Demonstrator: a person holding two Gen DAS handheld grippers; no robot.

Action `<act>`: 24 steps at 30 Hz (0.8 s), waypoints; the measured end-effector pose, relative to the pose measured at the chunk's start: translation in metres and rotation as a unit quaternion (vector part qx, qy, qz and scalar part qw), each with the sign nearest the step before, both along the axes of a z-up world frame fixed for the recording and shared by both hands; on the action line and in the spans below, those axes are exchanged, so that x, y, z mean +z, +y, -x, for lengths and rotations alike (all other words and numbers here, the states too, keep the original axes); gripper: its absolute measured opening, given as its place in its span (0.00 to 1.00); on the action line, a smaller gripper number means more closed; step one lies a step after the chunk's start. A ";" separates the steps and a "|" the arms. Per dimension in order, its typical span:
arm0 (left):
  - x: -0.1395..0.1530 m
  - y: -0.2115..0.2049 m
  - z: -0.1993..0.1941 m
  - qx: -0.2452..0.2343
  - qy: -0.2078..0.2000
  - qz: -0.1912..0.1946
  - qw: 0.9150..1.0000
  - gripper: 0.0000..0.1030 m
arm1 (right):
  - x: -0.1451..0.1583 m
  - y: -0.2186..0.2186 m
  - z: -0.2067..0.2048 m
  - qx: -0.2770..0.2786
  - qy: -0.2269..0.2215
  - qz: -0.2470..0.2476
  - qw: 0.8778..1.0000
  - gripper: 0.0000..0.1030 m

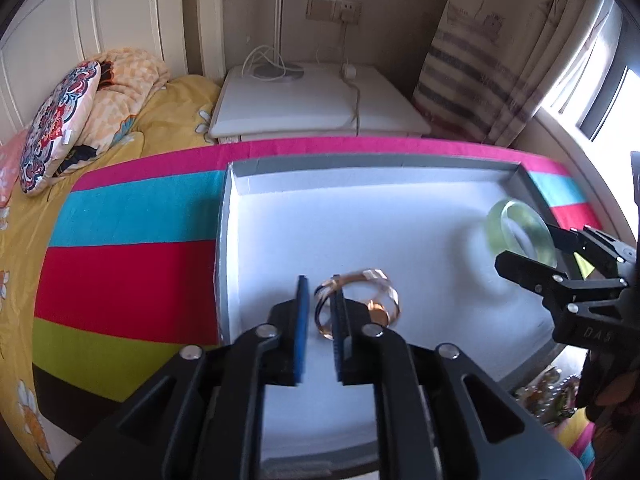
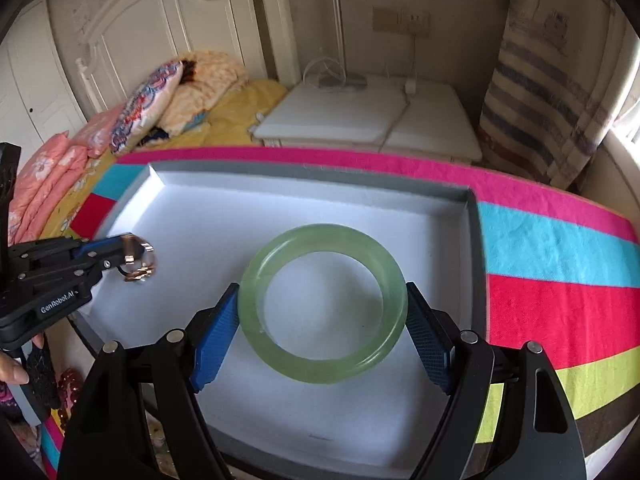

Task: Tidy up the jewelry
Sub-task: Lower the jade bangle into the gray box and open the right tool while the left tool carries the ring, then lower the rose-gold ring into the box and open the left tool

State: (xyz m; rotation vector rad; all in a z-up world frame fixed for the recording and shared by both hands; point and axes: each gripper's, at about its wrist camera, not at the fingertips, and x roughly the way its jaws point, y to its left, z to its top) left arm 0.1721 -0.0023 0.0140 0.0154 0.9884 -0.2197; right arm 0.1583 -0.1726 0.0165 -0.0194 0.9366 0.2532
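Observation:
A grey-rimmed tray with a white lining lies on a striped cloth. My left gripper hovers low over the tray's near left part. Its blue pads stand slightly apart, so it is open. A gold bracelet with a thin dark strand sits at its tip; the strand runs between the pads and the loop hangs round the right finger. My right gripper is shut on a pale green bangle, both pads touching its outer rim, tilted above the tray's lining.
The striped cloth covers the table beyond the tray's sides. More jewelry lies off the tray's near edge. A white nightstand and a bed with pillows stand behind. A person's fingers hold the left gripper.

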 end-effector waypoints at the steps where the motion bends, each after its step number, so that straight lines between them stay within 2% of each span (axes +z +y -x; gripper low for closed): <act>1: -0.001 0.001 -0.001 -0.002 0.003 -0.006 1.000 0.30 | 0.000 0.000 0.000 0.000 0.003 0.002 1.000 0.86; 3: -0.001 -0.004 -0.003 -0.030 0.005 -0.019 0.999 0.48 | 0.001 -0.001 0.001 0.000 0.008 0.009 1.000 0.86; 6: -0.004 -0.017 0.001 -0.079 0.017 -0.058 0.995 0.61 | 0.005 -0.005 0.008 0.002 0.009 0.029 1.000 0.86; 9: -0.007 -0.024 0.007 -0.101 0.020 -0.083 0.991 0.64 | 0.004 -0.008 0.019 0.010 0.012 0.048 0.999 0.87; 13: -0.009 -0.021 0.014 -0.100 0.030 -0.079 0.991 0.65 | -0.006 0.009 0.036 0.044 0.001 0.117 0.992 0.94; 19: -0.009 -0.017 0.043 -0.093 0.020 -0.079 0.992 0.65 | -0.009 0.017 0.057 0.062 0.005 0.118 0.991 0.96; 24: -0.009 -0.015 0.083 -0.097 0.010 -0.075 0.992 0.65 | -0.010 0.020 0.093 0.063 0.003 0.115 0.991 0.96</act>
